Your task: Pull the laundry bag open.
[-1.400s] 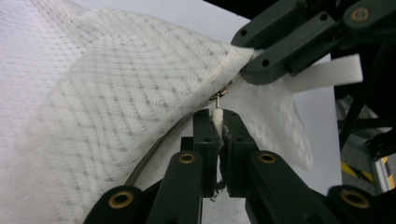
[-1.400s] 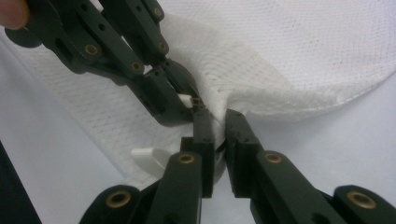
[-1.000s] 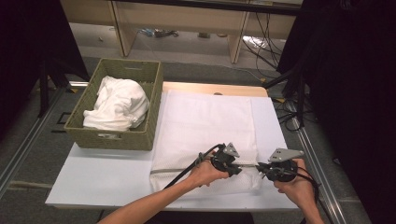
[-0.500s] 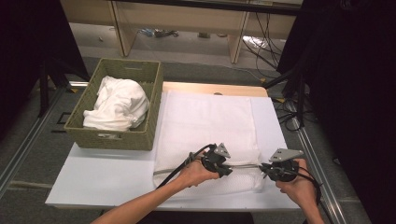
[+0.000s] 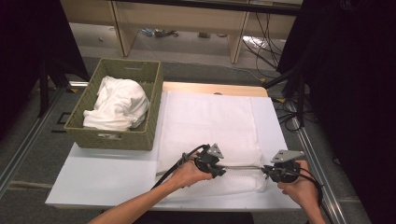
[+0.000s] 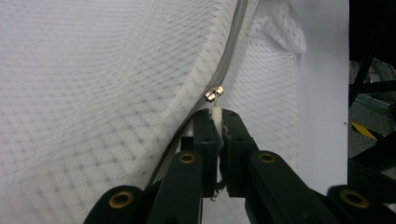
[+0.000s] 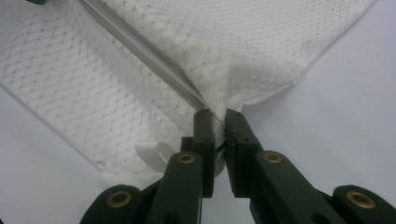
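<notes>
handling: white mesh zippered laundry bag, near right edge of white worktop, soft, light, limp; grip at zipper | left tool clenched on small white zipper pull | right tool clenched on bag corner | views: the left gripper view shows brass slider; the high view shows olive woven basket of white cloth

A lab set-up around me, my white table on grey carpet, black curtains at both sides, loose cables under a bench behind
</notes>
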Demonstrator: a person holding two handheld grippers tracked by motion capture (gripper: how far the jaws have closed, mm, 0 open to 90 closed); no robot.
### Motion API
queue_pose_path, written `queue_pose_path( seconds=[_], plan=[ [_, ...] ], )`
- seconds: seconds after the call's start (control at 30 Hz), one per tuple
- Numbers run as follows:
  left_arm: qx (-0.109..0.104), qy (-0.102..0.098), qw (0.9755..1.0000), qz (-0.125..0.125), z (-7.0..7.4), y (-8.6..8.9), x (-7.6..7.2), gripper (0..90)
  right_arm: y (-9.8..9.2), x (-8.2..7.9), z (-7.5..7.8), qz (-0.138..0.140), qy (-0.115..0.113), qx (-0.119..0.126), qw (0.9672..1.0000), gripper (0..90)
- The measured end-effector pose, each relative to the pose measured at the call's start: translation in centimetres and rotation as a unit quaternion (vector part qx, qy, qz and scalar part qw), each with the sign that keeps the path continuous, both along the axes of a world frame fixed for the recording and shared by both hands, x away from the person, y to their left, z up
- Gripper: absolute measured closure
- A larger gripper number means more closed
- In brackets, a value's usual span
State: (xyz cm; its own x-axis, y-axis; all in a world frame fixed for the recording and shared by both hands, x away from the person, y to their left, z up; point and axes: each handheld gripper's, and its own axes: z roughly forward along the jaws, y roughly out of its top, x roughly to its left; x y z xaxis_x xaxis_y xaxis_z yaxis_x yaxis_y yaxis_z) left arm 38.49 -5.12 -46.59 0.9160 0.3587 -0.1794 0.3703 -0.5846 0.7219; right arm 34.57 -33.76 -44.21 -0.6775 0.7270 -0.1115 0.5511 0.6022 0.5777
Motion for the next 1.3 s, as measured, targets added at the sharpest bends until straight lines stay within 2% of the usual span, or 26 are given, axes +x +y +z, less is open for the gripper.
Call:
queue_pose_path(
  seconds=[0.07, 0.13, 0.17, 0.27, 0.3, 0.37, 0.47, 0.6, 0.63, 0.67, 0.7, 0.8, 0.9, 0.93, 0.97, 1.0, 1.03, 1.17, 1.23, 1.3],
  plan=[
    [0.003, -0.005, 1.0000, 0.001, 0.1, 0.3, 0.0, 85.9, 0.1, 0.0, 0.0, -0.001, -0.004, 0.001, 1.0000, 85.0],
    [0.000, -0.001, 1.0000, 0.005, 0.2, 0.7, -0.1, 85.9, 0.1, 0.0, 0.0, -0.005, 0.008, 0.008, 0.9999, 85.1],
    [0.002, -0.007, 1.0000, 0.003, 0.3, 0.9, -0.1, 85.9, 0.0, 0.0, -0.1, 0.001, -0.003, 0.000, 1.0000, 85.0],
    [0.000, -0.001, 1.0000, 0.006, 0.4, 1.5, -0.3, 85.9, -0.1, 0.1, 0.1, 0.001, 0.007, -0.006, 1.0000, 85.0],
    [0.005, -0.008, 0.9999, 0.003, 0.4, 1.7, -0.3, 86.0, -0.1, 0.0, -0.1, -0.002, 0.001, -0.001, 1.0000, 85.0],
    [0.006, -0.007, 0.9999, 0.007, 0.4, 2.0, -0.3, 85.9, -0.1, 0.1, 0.1, 0.002, 0.008, -0.006, 0.9999, 85.1],
    [0.007, -0.010, 0.9999, 0.010, 0.4, 2.7, -0.4, 86.0, 0.0, 0.1, -0.2, 0.000, -0.003, -0.005, 1.0000, 85.1],
    [0.010, -0.017, 0.9997, 0.017, 0.5, 3.8, -0.5, 86.0, -0.2, 0.2, -0.2, 0.004, 0.003, -0.009, 0.9999, 85.0],
    [0.004, -0.013, 0.9997, 0.021, 0.4, 4.1, -0.6, 85.9, -0.3, 0.2, -0.2, 0.007, -0.003, -0.015, 0.9999, 85.0],
    [0.003, -0.010, 0.9997, 0.024, 0.4, 4.4, -0.6, 85.9, -0.3, 0.1, -0.2, -0.007, 0.007, -0.009, 0.9999, 85.1],
    [0.002, -0.009, 0.9996, 0.026, 0.4, 4.7, -0.7, 85.9, -0.4, 0.2, -0.3, 0.003, -0.005, -0.016, 0.9999, 85.1],
    [-0.002, -0.005, 0.9995, 0.030, 0.3, 5.5, -1.0, 85.9, -0.5, 0.2, -0.3, -0.006, 0.007, -0.013, 0.9999, 85.0],
    [-0.001, 0.002, 0.9994, 0.036, 0.1, 6.1, -1.4, 85.9, -0.6, 0.3, -0.4, -0.001, 0.001, -0.016, 0.9999, 85.1],
    [0.000, 0.003, 0.9994, 0.033, 0.0, 6.4, -1.5, 85.9, -0.5, 0.3, -0.4, -0.007, 0.011, -0.010, 0.9999, 85.0],
    [0.004, -0.001, 0.9993, 0.037, 0.0, 6.6, -1.6, 85.9, -0.6, 0.3, -0.5, -0.003, 0.003, -0.015, 0.9999, 85.1],
    [0.010, -0.001, 0.9993, 0.036, 0.0, 6.9, -1.7, 86.0, -0.7, 0.5, -0.5, 0.014, -0.007, -0.021, 0.9997, 85.1],
    [0.009, -0.001, 0.9993, 0.037, -0.1, 7.1, -1.7, 85.9, -0.7, 0.3, -0.6, 0.001, 0.005, -0.015, 0.9999, 85.0],
    [0.008, 0.003, 0.9993, 0.038, -0.2, 7.9, -1.8, 85.9, -0.7, 0.4, -0.7, -0.001, 0.007, -0.019, 0.9998, 85.0],
    [0.013, -0.002, 0.9992, 0.038, 0.0, 8.4, -1.9, 85.9, -0.8, 0.4, -0.8, -0.002, 0.008, -0.019, 0.9998, 85.0],
    [0.009, 0.001, 0.9990, 0.043, 0.0, 8.8, -2.1, 85.9, -0.8, 0.4, -0.8, -0.002, 0.010, -0.018, 0.9998, 85.0]
  ],
)
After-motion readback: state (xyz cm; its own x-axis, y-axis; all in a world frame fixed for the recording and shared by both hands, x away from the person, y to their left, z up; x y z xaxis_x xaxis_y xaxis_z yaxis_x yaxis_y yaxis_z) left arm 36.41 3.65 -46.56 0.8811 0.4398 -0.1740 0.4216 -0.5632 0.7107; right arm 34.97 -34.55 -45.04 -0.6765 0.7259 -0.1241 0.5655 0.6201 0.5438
